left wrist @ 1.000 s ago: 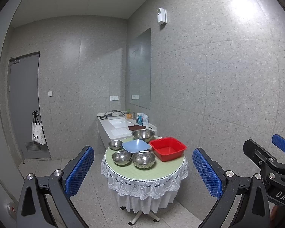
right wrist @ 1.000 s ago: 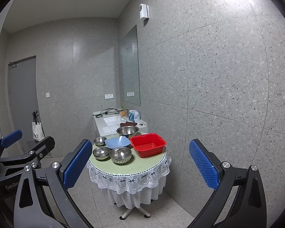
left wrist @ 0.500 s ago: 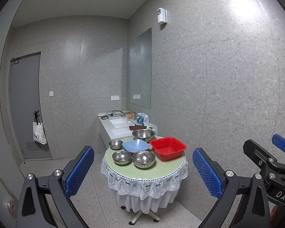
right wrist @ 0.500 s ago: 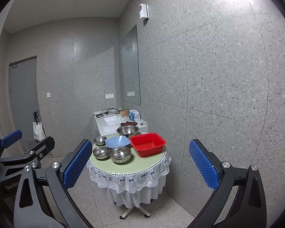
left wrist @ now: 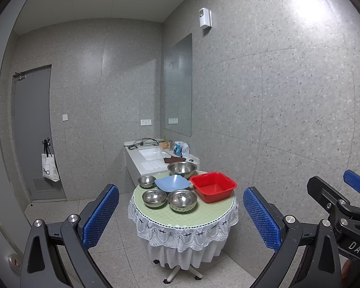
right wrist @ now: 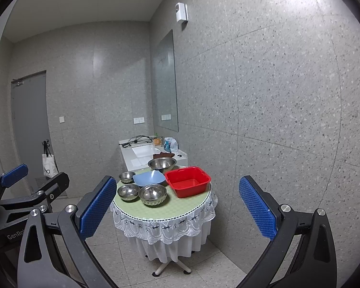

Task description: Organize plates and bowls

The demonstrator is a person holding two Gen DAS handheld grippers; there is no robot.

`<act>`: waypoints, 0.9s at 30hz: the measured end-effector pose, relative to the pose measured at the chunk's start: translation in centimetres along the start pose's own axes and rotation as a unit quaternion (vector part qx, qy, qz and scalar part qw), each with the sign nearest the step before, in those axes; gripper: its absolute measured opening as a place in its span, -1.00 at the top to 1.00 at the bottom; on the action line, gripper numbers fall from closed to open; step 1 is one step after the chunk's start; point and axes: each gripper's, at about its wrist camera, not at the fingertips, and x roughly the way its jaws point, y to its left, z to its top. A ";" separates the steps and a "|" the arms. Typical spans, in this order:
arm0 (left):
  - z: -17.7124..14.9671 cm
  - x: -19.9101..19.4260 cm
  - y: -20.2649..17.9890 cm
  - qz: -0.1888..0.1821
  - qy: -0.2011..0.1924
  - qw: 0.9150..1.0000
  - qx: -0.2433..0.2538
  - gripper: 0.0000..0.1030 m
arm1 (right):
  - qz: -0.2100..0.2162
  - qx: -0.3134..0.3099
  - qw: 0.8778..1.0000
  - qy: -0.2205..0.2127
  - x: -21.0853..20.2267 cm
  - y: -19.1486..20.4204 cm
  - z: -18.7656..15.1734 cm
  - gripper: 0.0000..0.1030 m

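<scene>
A small round table (left wrist: 211,212) (right wrist: 192,204) with a green cloth and white lace skirt stands well ahead. On it sit several steel bowls (left wrist: 182,200) (right wrist: 152,193), a blue plate (left wrist: 172,183) (right wrist: 149,179) and a red square basin (left wrist: 213,188) (right wrist: 187,183). A larger steel bowl (left wrist: 182,168) stands at the back. My left gripper (left wrist: 180,220) is open and empty, far short of the table. My right gripper (right wrist: 177,213) is open and empty too, also far back.
A white sink counter (left wrist: 156,158) with cables, a cloth and a bag stands behind the table against the mirrored wall. A grey door (left wrist: 32,132) and a hanging white bag (left wrist: 49,170) are at the left. Tiled floor surrounds the table.
</scene>
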 end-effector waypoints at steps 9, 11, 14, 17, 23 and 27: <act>0.0 1.1 0.2 0.000 0.003 1.000 -0.001 -0.99 | 0.001 0.000 1.000 0.003 0.9 0.1 0.0 -1.00; 0.2 1.6 0.3 -0.001 0.004 1.000 -0.001 -0.99 | 0.000 0.000 1.000 0.004 1.2 0.1 0.1 -1.00; 0.2 2.3 0.3 0.000 0.004 1.000 0.001 -0.98 | 0.001 0.001 1.000 0.006 1.6 0.1 0.1 -1.00; 0.3 2.9 0.3 0.000 0.005 1.000 0.002 -0.99 | 0.001 0.001 1.000 0.006 1.9 0.1 0.2 -1.00; 0.3 4.0 0.4 0.002 0.006 1.000 0.002 -0.98 | 0.005 0.001 1.000 0.008 2.8 -0.3 0.3 -1.00; 0.2 5.0 0.5 0.003 0.007 1.000 0.001 -0.99 | 0.008 0.001 1.000 0.010 3.5 -0.4 0.3 -1.00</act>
